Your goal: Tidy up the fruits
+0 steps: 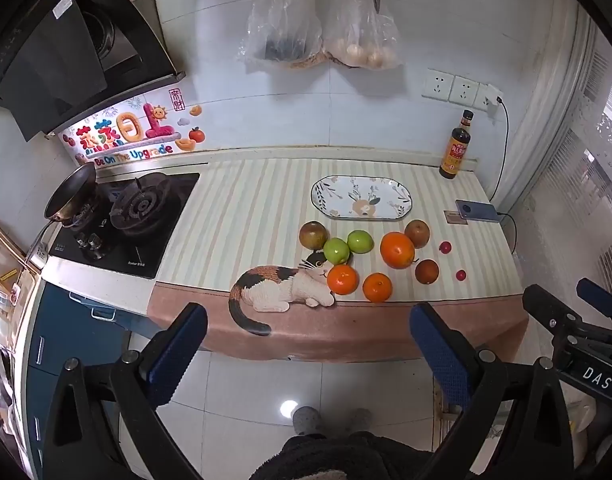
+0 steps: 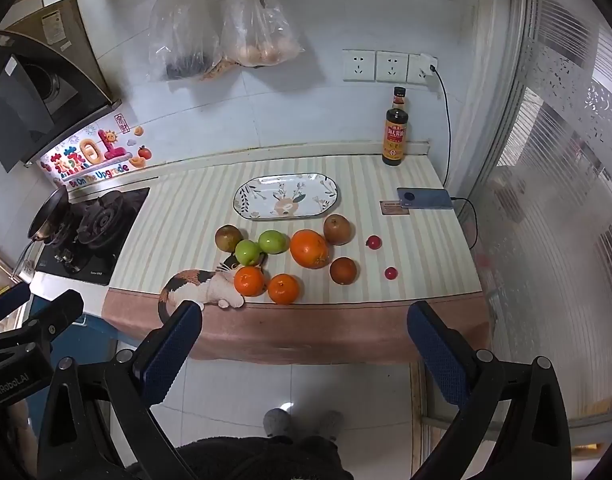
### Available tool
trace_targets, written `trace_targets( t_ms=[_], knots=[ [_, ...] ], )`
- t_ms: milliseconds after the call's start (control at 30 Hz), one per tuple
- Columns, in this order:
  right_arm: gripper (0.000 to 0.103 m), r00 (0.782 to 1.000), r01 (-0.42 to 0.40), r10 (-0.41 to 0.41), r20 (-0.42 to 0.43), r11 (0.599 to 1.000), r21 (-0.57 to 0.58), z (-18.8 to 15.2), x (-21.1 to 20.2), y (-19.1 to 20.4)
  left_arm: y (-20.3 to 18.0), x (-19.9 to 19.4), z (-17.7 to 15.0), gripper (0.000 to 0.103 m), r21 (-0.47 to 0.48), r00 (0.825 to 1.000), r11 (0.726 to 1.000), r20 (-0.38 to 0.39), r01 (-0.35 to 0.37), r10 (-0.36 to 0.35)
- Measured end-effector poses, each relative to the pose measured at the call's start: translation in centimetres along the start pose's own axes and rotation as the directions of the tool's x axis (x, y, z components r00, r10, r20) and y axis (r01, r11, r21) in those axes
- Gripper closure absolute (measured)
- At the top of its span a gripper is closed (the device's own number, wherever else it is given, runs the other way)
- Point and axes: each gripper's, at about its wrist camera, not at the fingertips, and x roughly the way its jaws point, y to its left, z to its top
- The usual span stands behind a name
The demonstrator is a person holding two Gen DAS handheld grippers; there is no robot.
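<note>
A colourful wall sticker (image 1: 126, 136) beside the stove carries large Chinese characters above the English line "Be On The Upgrade", readable in both views. In the left wrist view the body of the right gripper (image 1: 586, 312) bears the white letters "DAS". In the right wrist view the body of the left gripper (image 2: 30, 304) reads "GenRobot.AI". The dark sauce bottle (image 2: 395, 132) has a yellow and red label with Chinese print too small to read.
</note>
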Motion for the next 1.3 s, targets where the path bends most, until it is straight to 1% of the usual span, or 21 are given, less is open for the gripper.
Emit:
trace_targets(
  t_ms=[233, 267, 1067, 1133, 1300],
  knots=[
    [0.000, 1.000, 0.001, -0.001, 0.002, 1.000, 0.000, -0.2, -0.1, -0.2, -0.1, -0.2, -0.2, 0.000, 0.007, 1.000, 1.000, 0.011, -0.007, 0.007],
    [0.000, 1.000, 0.001, -0.001, 0.002, 1.000, 0.000, -0.2, -0.2, -0.2, 0.0, -0.1, 0.0, 0.000, 0.004, 1.000, 1.000, 0.003, -0.002, 0.002],
    [0.000, 1.000, 0.002, -0.002, 0.007, 1.000, -0.003, -0.7, -0.6, -0.6, 0.0, -0.1, -0.1, 0.000, 0.004, 1.000, 1.000, 0.007, -0.003, 0.003],
    [0.000, 1.000, 0.002, -0.001, 0.007, 1.000, -0.004, -0.7, -0.6, -0.6, -1.1, 0.2, 0.0, 0.000, 0.003, 1.000, 1.000, 0.008, -0.004, 0.004],
    [0.000, 1.000, 0.003, -0.003, 0.010, 1.000, -0.004, -0.8, -0.8, -0.9, -1.4, 0.2, 0.0, 0.000, 0.003, 1.000, 1.000, 0.007, -0.003, 0.003]
  ],
)
